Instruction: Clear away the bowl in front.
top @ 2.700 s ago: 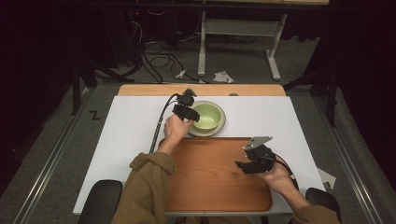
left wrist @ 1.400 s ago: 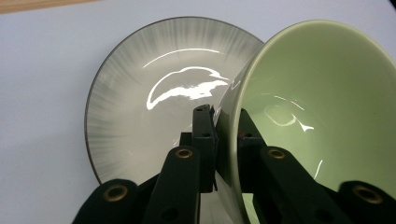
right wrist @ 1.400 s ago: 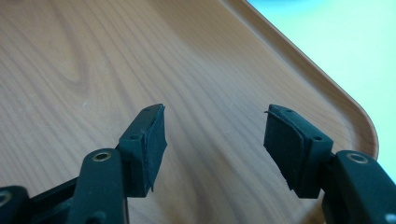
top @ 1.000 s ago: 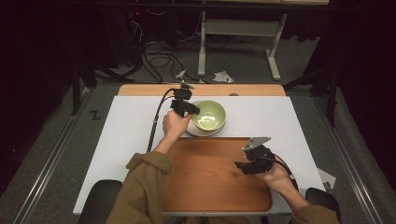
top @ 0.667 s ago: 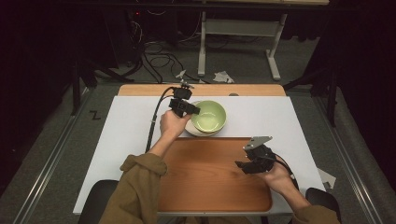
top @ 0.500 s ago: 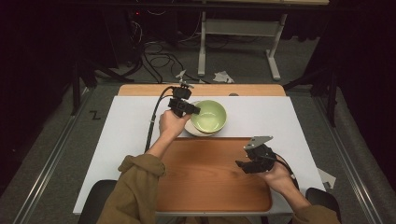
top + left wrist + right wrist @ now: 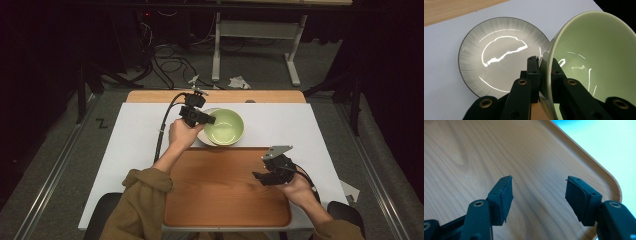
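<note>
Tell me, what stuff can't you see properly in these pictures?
- Green bowl: right side cut off by the left gripper view's edge; its underside is hidden.
- Grey plate: near part hidden behind the left claw and bowl.
- Wooden tray: mostly outside the right gripper view.

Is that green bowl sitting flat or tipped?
Tipped: the green bowl leans with its rim pinched by the left gripper, above a grey plate.
</note>
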Demonstrator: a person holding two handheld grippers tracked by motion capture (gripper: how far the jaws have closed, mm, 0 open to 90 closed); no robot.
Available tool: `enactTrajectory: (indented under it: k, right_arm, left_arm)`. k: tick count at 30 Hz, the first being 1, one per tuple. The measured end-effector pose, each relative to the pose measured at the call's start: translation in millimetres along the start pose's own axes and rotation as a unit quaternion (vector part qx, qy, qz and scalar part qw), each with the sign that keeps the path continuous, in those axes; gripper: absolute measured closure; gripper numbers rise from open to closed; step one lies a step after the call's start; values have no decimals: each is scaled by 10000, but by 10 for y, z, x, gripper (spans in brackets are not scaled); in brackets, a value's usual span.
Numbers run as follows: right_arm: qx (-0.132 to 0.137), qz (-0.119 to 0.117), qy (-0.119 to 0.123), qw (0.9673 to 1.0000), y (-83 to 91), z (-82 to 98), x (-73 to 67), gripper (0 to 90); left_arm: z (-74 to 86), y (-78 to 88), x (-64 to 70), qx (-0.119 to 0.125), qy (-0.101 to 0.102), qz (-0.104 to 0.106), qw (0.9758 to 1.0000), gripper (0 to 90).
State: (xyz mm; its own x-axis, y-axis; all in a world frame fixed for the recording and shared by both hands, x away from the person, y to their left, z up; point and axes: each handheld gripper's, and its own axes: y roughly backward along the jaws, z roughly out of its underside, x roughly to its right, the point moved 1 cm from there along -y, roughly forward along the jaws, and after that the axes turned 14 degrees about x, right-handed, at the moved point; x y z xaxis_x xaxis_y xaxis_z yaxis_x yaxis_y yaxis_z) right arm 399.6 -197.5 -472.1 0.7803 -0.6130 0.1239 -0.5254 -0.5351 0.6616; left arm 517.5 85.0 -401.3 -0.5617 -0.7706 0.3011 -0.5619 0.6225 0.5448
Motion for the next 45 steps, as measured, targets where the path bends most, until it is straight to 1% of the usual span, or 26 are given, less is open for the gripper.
enactTrajectory:
  k: [1,5,9,11,12,13,14,18,20,21,23,24,28,29,30,33,35,36,45]
  right_arm:
    - [-4,-7,-3,10000,1,0,0,391]
    - [23,-11,6,10000,-6,0,-3,391]
    - [8,-5,7,10000,-4,0,-2,391]
    - [4,2,-1,10000,-2,0,-1,391]
    - [3,5,-11,10000,-2,1,-2,391]
    - [15,2,-16,10000,-4,0,-2,391]
    - [-10,7,-12,10000,-3,1,-3,391]
    - [8,-4,-11,10000,-4,0,-6,391]
    - [1,-7,-1,10000,-4,0,-4,391]
    - [3,-7,-4,10000,-4,0,-5,391]
    - [3,-8,2,10000,-5,0,-5,391]
    - [-2,-6,-3,10000,-5,0,-6,391]
    - [-13,-3,12,10000,-7,1,-2,391]
    - [-20,2,7,10000,-7,1,-3,391]
    - [-31,8,-5,10000,-5,1,-5,391]
    - [-6,12,-1,10000,-3,0,-3,391]
    - [-8,10,-4,10000,-2,1,-2,391]
    - [2,-1,3,10000,-3,0,-3,391]
    - [2,-5,13,10000,-3,-1,-2,391]
  left_arm:
    - [6,9,6,-8,-27,20,10000,826]
    - [22,42,18,14,73,172,9998,826]
    - [22,89,31,21,40,213,9998,826]
    - [31,107,37,43,63,237,9997,826]
    - [34,120,41,42,35,253,9997,827]
    - [39,125,52,72,66,247,9996,827]
    - [43,143,57,45,27,276,9996,827]
    - [62,191,69,33,-10,340,9994,827]
    - [70,216,73,32,-17,386,9992,826]
    - [79,224,84,78,8,394,9992,826]
    - [83,246,105,60,-3,412,9991,826]
    - [84,258,115,46,-51,417,9991,826]
    - [79,291,165,48,-72,525,9986,826]
    - [77,305,180,30,-131,558,9984,826]
    - [79,309,194,39,-115,576,9983,826]
    - [93,320,234,39,-161,617,9980,826]
    - [104,326,247,3,-221,654,9976,825]
    - [112,328,260,4,-188,675,9975,825]
    - [163,360,305,-41,-245,761,9968,825]
